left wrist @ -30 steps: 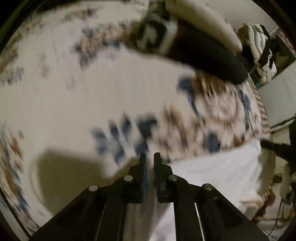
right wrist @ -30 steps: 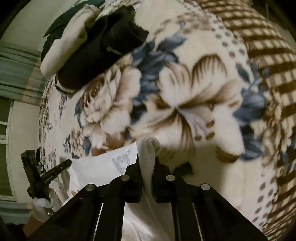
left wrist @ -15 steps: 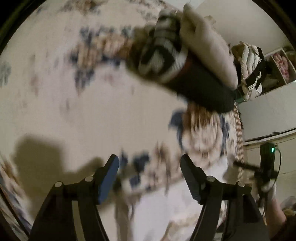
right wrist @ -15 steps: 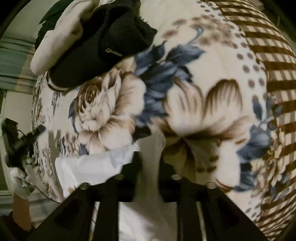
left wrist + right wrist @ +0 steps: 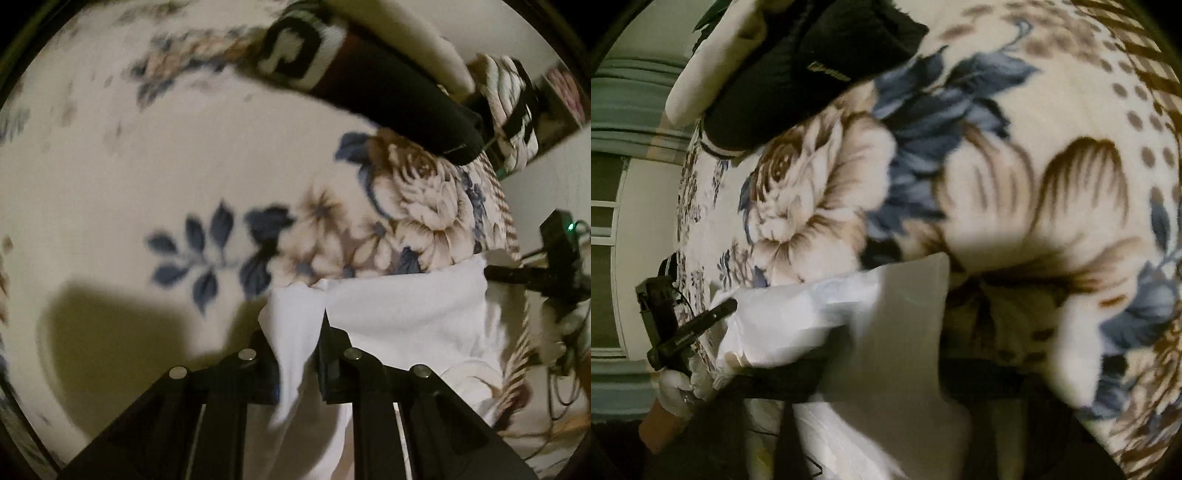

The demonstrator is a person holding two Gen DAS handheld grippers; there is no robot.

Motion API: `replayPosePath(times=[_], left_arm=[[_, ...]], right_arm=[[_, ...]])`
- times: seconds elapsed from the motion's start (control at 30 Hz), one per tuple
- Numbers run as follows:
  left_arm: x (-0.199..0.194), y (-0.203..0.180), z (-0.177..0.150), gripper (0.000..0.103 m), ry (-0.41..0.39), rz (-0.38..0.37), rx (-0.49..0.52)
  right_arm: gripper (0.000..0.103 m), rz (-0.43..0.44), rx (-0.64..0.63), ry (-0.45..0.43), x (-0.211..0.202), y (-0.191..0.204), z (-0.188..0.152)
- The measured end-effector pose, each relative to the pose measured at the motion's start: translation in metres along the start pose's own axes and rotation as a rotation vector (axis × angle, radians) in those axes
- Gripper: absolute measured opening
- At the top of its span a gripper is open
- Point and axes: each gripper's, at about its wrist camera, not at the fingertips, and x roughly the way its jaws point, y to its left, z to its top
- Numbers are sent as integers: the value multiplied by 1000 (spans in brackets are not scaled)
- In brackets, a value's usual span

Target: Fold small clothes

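A small white garment lies at the near edge of a floral blanket. My left gripper is shut on one corner of it, and a fold of white cloth hangs between the fingers. In the right wrist view the same white garment fills the space between the blurred fingers of my right gripper, whose jaws stand wide apart. The left gripper shows there at the garment's far corner, held by a gloved hand.
A pile of folded clothes lies at the far side of the blanket: a black one with a black-and-white patterned one and a cream one. Shelves with bundled items stand beyond the bed. The right gripper shows at right.
My left gripper opened, then shut on the garment's corner. My right gripper, which was shut on the cloth, has opened wide, and its view is blurred by motion.
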Motion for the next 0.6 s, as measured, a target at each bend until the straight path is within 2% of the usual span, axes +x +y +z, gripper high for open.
replayPosePath(times=[0.17, 0.33, 0.4, 0.47, 0.5, 0.53, 0.57, 0.6], left_arm=[[-18, -2, 28, 11, -44, 6, 48], [-19, 0, 87, 11, -75, -9, 59], [1, 2, 113, 14, -27, -22, 57], [25, 11, 126, 17, 52, -12, 36], [33, 15, 126, 21, 92, -3, 14], [33, 16, 123, 27, 96, 8, 5], [25, 17, 116, 27, 77, 10, 5], [15, 18, 108, 30, 56, 7, 0]], right_arm=[[9, -35, 30, -96, -21, 14, -4], [8, -35, 56, -223, -54, 29, 15], [8, -45, 62, -257, -60, 31, 32], [9, -52, 92, -233, -51, 24, 56], [10, -87, 116, -215, -44, 18, 65], [15, -102, 130, -193, -38, 17, 69], [20, -116, 152, -157, -32, 14, 71], [35, -134, 170, -133, -31, 12, 69]])
